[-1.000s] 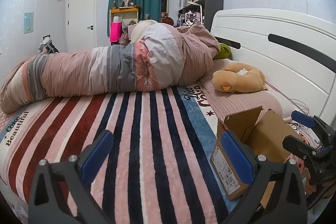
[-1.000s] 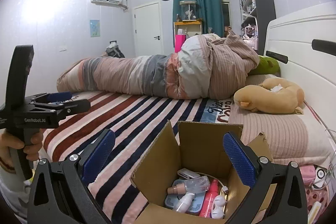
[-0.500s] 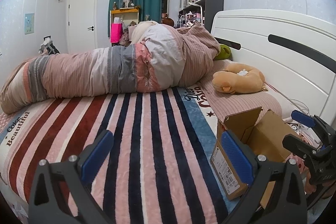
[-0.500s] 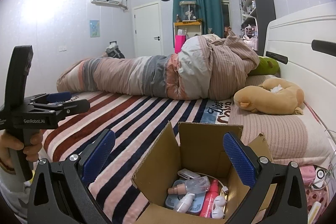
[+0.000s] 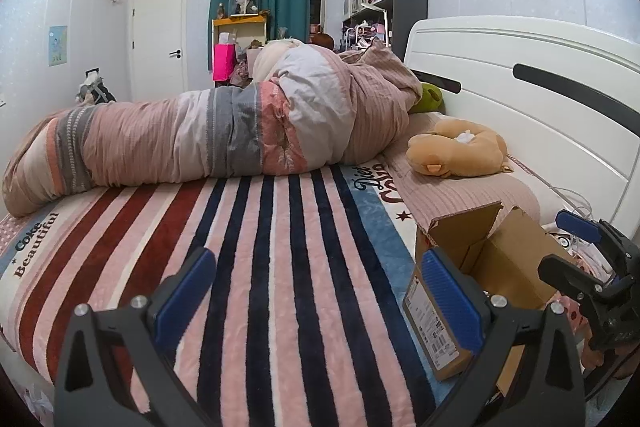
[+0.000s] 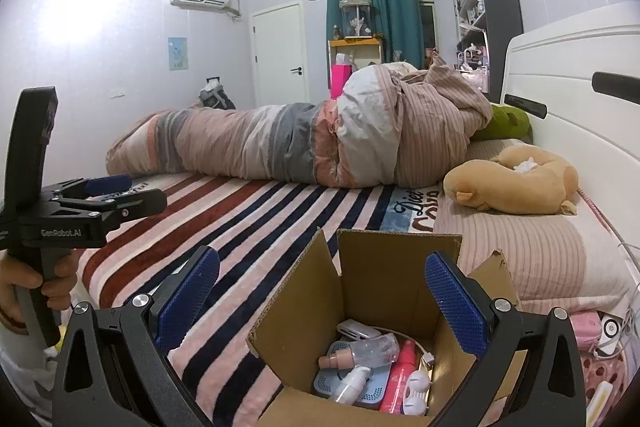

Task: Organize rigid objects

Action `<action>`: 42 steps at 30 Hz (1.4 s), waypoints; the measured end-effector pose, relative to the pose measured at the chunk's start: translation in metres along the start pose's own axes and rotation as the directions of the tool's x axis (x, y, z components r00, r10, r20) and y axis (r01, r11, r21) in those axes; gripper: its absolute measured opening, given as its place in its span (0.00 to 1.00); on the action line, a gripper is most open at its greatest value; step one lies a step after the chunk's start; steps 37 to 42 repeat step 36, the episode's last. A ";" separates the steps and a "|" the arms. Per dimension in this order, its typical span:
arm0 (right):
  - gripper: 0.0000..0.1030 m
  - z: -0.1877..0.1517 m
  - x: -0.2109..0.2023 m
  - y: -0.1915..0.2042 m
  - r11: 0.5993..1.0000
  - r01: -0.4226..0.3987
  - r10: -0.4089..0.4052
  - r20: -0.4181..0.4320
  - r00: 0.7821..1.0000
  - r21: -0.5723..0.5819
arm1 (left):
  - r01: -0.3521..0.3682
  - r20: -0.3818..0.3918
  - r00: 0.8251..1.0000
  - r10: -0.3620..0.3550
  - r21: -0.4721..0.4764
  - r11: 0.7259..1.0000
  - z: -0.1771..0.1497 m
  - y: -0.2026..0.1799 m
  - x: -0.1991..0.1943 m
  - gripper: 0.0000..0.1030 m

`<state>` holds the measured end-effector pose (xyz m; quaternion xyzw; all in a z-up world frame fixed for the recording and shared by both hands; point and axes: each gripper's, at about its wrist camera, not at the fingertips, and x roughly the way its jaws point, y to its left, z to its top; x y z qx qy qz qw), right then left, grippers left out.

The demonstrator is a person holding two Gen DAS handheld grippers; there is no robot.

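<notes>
An open cardboard box [image 6: 384, 267] sits on the striped bed, right under my right gripper [image 6: 322, 299], which is open and holds nothing. Inside lie a clear spray bottle [image 6: 368, 349], a white pump bottle [image 6: 352, 383], a pink-red bottle [image 6: 398, 377], a small white device [image 6: 416, 387] and a blue-grey flat item [image 6: 376, 391]. In the left wrist view the same box [image 5: 504, 259] stands at the right. My left gripper [image 5: 318, 295] is open over the striped blanket [image 5: 260, 267], empty. It also shows at the left of the right wrist view as the left gripper [image 6: 112, 195], held by a hand [image 6: 28, 287].
A rolled pink quilt [image 5: 208, 135] lies across the bed's far side. A tan plush pillow [image 5: 456, 151] and a green plush [image 5: 430, 97] rest by the white headboard [image 5: 520, 99]. Pink gadgets and cables [image 6: 596, 327] sit right of the box.
</notes>
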<state>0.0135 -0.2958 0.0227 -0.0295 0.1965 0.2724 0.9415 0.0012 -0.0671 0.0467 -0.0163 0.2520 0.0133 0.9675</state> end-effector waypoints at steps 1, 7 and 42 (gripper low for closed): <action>1.00 0.000 0.000 0.001 1.000 0.001 -0.001 -0.001 1.000 0.000 | -0.002 -0.001 1.000 0.002 0.001 1.000 0.000 0.000 0.000 0.99; 1.00 0.000 0.000 0.002 1.000 0.002 -0.002 0.000 1.000 0.003 | -0.004 0.001 1.000 0.004 0.002 1.000 -0.001 0.000 -0.001 0.99; 1.00 0.000 0.000 0.003 1.000 0.004 -0.004 0.001 1.000 0.003 | -0.015 0.000 1.000 0.015 0.000 1.000 -0.005 0.003 -0.002 0.99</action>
